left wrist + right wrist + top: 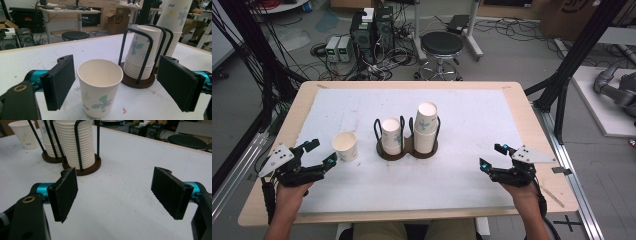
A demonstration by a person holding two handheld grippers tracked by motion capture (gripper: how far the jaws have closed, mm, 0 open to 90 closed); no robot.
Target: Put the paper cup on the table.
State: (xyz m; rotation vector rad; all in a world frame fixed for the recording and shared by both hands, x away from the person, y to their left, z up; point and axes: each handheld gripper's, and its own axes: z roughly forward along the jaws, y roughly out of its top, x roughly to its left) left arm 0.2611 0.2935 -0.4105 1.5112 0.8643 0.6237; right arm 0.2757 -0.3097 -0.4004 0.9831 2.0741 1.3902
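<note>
Only partly legible: cup (99, 86) print.

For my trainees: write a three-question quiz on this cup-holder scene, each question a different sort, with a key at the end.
1. True or false: the left gripper is shut on the single paper cup.
2. Which stack in the wire holder rises higher: the left stack or the right stack?
3. Fill in: in the left gripper view, the single cup stands upright ____ the two pads.

Key
1. False; the jaws stand open, apart from the cup.
2. The right stack.
3. Between.
</note>
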